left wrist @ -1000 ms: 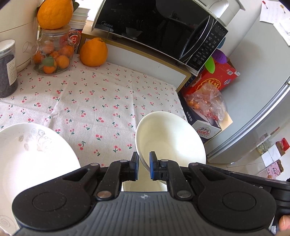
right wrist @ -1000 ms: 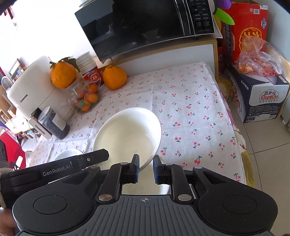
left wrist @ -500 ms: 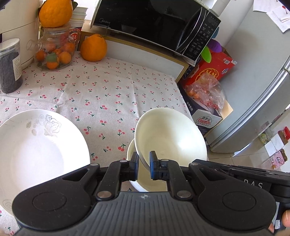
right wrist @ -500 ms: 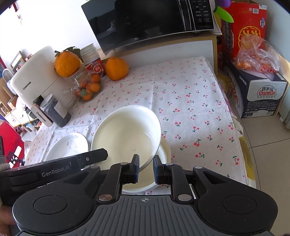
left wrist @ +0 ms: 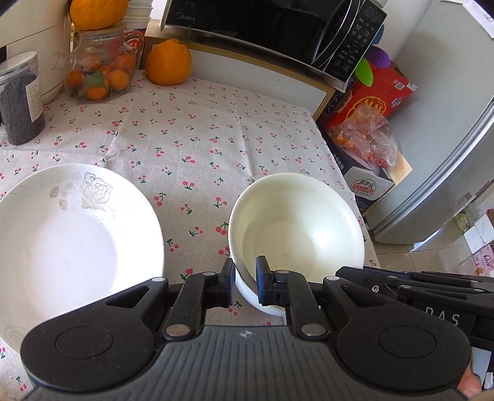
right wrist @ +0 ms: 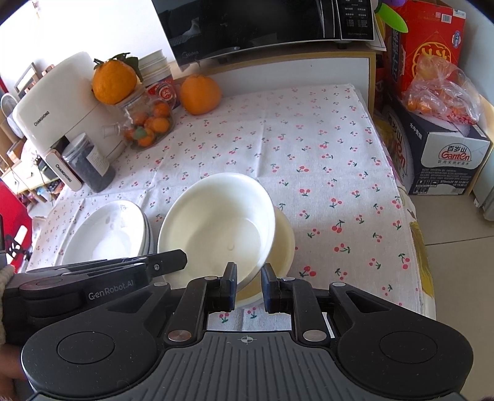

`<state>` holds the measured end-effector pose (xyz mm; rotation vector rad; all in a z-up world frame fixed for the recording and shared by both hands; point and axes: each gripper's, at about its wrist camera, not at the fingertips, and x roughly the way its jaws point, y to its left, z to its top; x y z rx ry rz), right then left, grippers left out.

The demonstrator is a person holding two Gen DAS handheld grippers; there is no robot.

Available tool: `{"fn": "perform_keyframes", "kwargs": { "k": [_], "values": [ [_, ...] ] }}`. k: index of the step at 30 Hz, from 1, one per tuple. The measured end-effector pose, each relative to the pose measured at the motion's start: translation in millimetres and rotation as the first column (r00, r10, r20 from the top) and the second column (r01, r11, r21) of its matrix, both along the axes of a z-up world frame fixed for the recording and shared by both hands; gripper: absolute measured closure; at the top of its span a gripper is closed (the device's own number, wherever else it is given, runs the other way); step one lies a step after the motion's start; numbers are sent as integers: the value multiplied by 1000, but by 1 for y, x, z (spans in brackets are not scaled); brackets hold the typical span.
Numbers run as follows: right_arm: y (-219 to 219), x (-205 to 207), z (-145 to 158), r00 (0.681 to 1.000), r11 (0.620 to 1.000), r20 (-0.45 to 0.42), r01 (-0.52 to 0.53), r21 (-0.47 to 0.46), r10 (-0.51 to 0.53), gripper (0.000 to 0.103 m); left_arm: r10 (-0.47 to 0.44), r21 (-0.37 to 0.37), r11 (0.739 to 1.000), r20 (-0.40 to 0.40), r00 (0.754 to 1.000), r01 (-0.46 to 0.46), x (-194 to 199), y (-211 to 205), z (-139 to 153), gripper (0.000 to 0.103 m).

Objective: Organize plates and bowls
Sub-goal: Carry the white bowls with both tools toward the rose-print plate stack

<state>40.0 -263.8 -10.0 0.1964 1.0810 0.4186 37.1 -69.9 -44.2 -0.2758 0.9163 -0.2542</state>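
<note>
A white bowl (left wrist: 296, 228) is held by its near rim from both sides. My left gripper (left wrist: 244, 279) is shut on its left rim and my right gripper (right wrist: 249, 285) is shut on its right rim. The bowl (right wrist: 216, 228) sits tilted into a second cream bowl (right wrist: 282, 243) that stands on the cherry tablecloth (right wrist: 324, 172); in the left wrist view only the lower bowl's near wall (left wrist: 250, 293) shows. A stack of white plates with a rose print (left wrist: 71, 234) lies to the left, also in the right wrist view (right wrist: 108, 234).
At the back stand a dark jar (left wrist: 20, 98), a glass jar of small oranges (left wrist: 98, 68), a large orange (left wrist: 168, 61) and a microwave (left wrist: 271, 27). The table's right edge drops to boxes (right wrist: 438, 154) and a fridge (left wrist: 447, 123).
Both grippers have lowered the held bowl toward the table. It now rests inside the second bowl, and the plate stack has come into fuller view.
</note>
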Motion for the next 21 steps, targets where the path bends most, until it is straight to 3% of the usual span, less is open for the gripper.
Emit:
{"fn": "perform_keyframes", "kwargs": {
  "k": [10, 16, 21],
  "values": [
    [1, 1, 0, 1000, 1000, -6, -3, -7, 3, 84, -6, -11, 1000, -18, 1000, 6, 1, 1, -3, 90],
    [0, 1, 0, 1000, 1000, -7, 4, -22, -4, 84, -7, -7, 1000, -7, 1000, 7, 3, -1, -1, 81],
    [-6, 3, 1, 999, 999, -1, 32, -22, -32, 79, 1, -13, 1000, -11, 1000, -1, 3, 1, -2, 80]
  ]
}}
